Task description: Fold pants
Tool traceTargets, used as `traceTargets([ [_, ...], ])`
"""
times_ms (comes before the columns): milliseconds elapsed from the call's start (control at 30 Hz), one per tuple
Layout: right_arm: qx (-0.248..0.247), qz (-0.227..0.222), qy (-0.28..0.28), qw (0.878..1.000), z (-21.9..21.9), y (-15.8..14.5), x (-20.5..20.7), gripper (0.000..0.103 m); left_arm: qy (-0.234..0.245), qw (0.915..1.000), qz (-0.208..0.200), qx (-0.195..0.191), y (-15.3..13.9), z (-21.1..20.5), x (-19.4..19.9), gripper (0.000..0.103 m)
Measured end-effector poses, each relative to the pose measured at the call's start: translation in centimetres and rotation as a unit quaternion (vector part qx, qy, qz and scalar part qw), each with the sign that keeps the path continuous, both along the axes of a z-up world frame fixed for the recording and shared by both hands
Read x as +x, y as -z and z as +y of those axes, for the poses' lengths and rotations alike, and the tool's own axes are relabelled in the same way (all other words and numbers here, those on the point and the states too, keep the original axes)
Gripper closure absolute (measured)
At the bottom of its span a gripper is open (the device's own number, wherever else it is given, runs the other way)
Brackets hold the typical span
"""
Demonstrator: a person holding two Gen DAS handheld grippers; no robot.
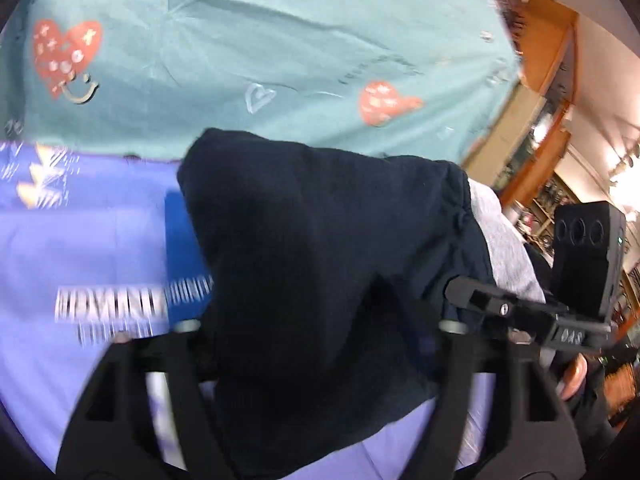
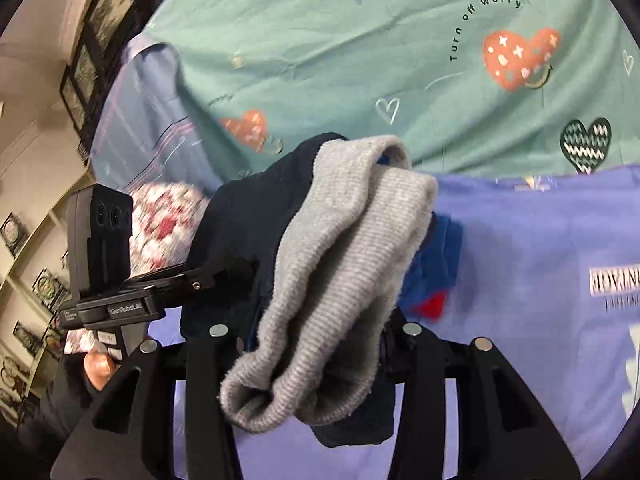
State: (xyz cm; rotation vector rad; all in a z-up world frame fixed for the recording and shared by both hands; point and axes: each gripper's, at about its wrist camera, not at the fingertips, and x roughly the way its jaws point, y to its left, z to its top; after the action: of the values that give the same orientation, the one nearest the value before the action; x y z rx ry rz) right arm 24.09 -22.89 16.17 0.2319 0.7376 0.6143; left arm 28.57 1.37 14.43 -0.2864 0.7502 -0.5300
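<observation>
The pants (image 1: 320, 264) are dark navy with a grey ribbed waistband (image 2: 344, 272) and hang lifted over the bed. In the left wrist view, my left gripper (image 1: 316, 332) is shut on the navy cloth, which drapes over and hides its fingertips. In the right wrist view, my right gripper (image 2: 316, 336) is shut on the bunched grey waistband and navy cloth (image 2: 228, 232). The right gripper (image 1: 520, 312) shows at the right of the left wrist view, touching the same bunch. The left gripper (image 2: 168, 284) shows at the left of the right wrist view.
A lilac sheet (image 1: 80, 248) with printed lettering lies under the pants. Beyond it is a teal sheet (image 1: 260, 40) with heart prints. A blue and red cloth part (image 2: 436, 264) shows behind the waistband. A plaid cloth (image 2: 148, 120) lies at far left. Shelves (image 1: 552, 80) stand beyond the bed.
</observation>
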Motion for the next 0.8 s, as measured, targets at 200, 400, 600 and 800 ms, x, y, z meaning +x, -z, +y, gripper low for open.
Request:
traceTargets([
  [200,-0.105,0.031,0.128,0.986,-0.6,8.4,9.3,0.025,-0.135,0.9841,0.107,0.043,9.5,4.4,7.7,0.007],
  [400,-0.085,-0.006,0.118,0.989,-3.2,9.2,-1.7,0.019,-0.143,0.986,0.052,0.069,8.5,6.0,-3.7,0.002],
  [600,-0.173,-0.07,0.118,0.975,-3.3,10.6,-18.0,0.011,-0.11,0.9845,0.023,0.134,10.0,1.4,-19.3,0.002],
  [800,-0.132,-0.099,0.147,0.975,-4.7,11.7,-25.4,0.006,-0.152,0.9701,-0.027,0.187,12.5,-1.2,-28.0,0.002],
])
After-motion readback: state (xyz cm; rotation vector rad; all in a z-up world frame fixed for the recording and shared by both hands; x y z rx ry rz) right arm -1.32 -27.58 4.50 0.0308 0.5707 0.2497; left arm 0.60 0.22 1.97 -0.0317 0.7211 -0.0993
